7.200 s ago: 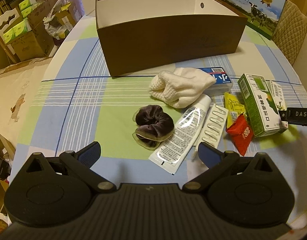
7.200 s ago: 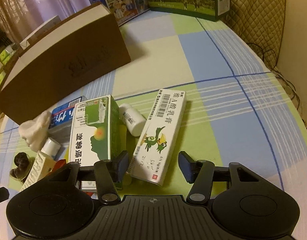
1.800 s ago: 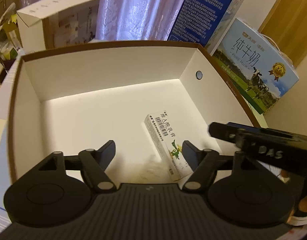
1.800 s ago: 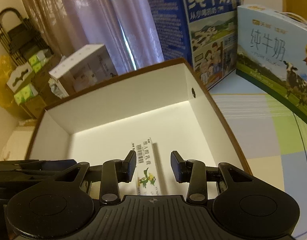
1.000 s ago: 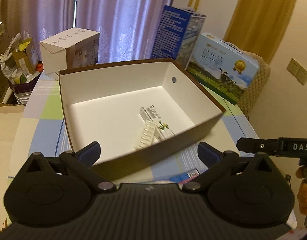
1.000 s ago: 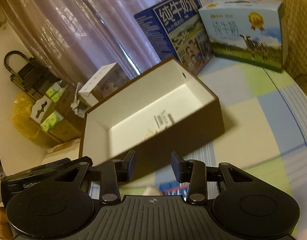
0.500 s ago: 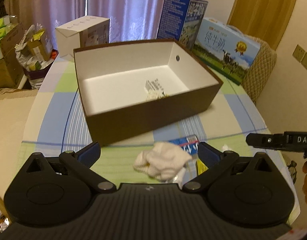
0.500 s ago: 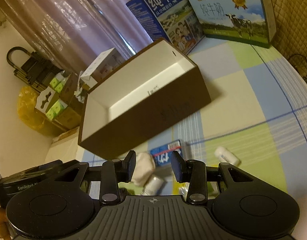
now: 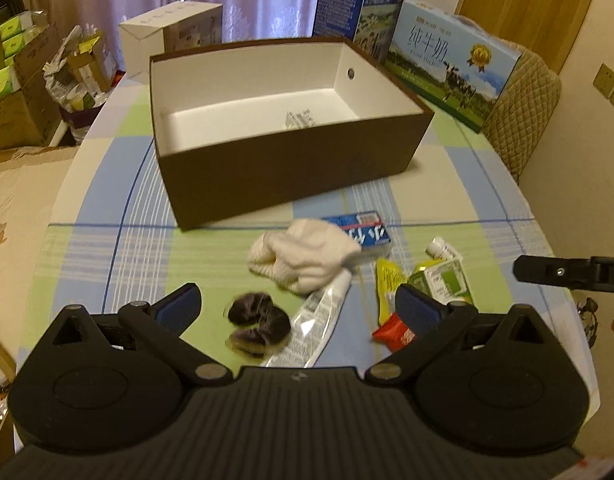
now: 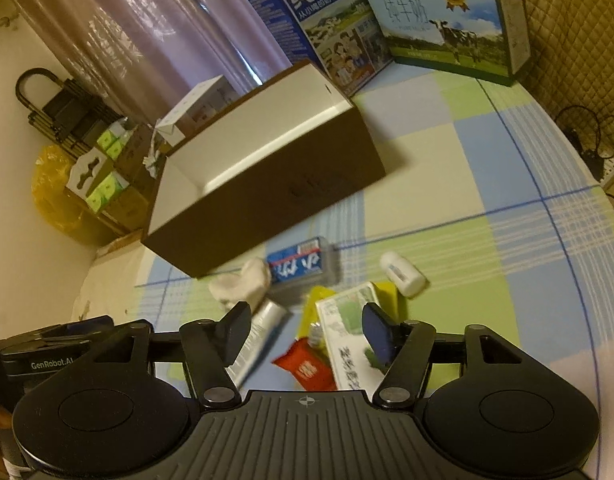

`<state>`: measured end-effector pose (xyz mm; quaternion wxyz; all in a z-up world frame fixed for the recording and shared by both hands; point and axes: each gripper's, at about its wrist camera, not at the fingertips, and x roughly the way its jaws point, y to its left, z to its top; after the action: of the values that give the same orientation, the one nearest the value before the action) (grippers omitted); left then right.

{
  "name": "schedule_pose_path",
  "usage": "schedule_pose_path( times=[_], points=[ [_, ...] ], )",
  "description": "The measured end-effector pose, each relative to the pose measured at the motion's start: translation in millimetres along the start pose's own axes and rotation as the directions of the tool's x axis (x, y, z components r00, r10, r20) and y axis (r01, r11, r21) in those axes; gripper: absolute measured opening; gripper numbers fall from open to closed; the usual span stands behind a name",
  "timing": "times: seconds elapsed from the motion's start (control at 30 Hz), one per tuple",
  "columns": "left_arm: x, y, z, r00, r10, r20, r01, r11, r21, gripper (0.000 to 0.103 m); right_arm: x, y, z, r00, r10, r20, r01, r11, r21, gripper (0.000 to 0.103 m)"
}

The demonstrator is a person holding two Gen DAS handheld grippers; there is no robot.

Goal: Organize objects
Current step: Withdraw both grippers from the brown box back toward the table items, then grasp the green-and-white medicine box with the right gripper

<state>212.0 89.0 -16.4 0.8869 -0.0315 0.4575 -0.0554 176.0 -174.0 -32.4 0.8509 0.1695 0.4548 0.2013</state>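
The open brown box (image 9: 291, 176) (image 10: 287, 184) stands at the back of the checked table with a blister pack (image 9: 301, 118) inside. In front of it lie a white cloth (image 9: 303, 256), a blue pack (image 9: 367, 232), a dark scrunchie (image 9: 255, 320), a tube (image 9: 319, 320), a yellow sachet (image 9: 387, 284), a red sachet (image 9: 395, 334), a green carton (image 10: 347, 340) and a white bottle (image 10: 401, 272). My left gripper (image 9: 297, 304) hangs open and empty above the scrunchie and tube. My right gripper (image 10: 307, 320) hovers over the sachets and green carton, its jaws opening and gripping nothing.
Two milk cartons (image 9: 451, 56) (image 9: 359, 4) and a white carton (image 9: 171, 32) stand behind the brown box. A quilted chair back (image 9: 523, 112) is at the right. Cardboard boxes (image 9: 19, 92) sit on the floor left of the table's rounded edge.
Both grippers have drawn back from above the brown box to the pile of loose items in front of it. The right jaws have widened.
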Motion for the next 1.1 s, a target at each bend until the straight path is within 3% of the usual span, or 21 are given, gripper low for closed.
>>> schedule_pose_path(
  times=[0.57,1.1],
  points=[
    [5.6,0.8,-37.8,0.995,0.066,-0.070,-0.070,0.996,-0.050,0.101,16.8,-9.8,-39.0,0.987,-0.128,-0.102,0.112,0.983,-0.147,0.060],
    [13.1,8.5,-41.0,0.993,0.081,-0.085,-0.086,0.995,-0.052,0.101,39.7,2.9,-39.5,0.973,-0.203,-0.112,0.172,0.955,-0.240,0.060]
  ],
)
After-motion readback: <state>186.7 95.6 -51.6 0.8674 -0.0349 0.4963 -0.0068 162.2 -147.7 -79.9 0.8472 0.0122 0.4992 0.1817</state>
